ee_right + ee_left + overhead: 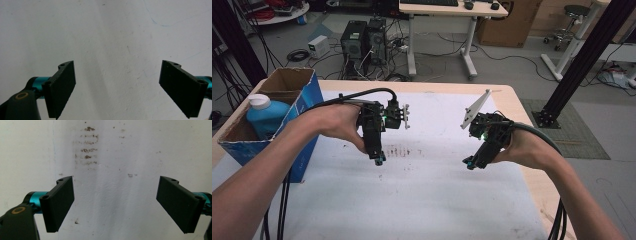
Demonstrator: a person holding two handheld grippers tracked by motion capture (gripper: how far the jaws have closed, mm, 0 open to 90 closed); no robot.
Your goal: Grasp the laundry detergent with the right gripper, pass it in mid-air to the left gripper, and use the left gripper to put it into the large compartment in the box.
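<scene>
Wooden table (517,107) w/ white sheet (437,190) over top; brown smudge marks (402,150) near sheet centre. Floor (502,70) grey, strewn w/ cables. Two dark PC towers (364,42) on floor behind table, small white box (318,46) to their left. White-legged desk (452,10) at rear, cardboard box (509,22) beside it. Stool (569,22) far right. Black frame post (587,55) right, slanting. Lighting dim, even.
</scene>
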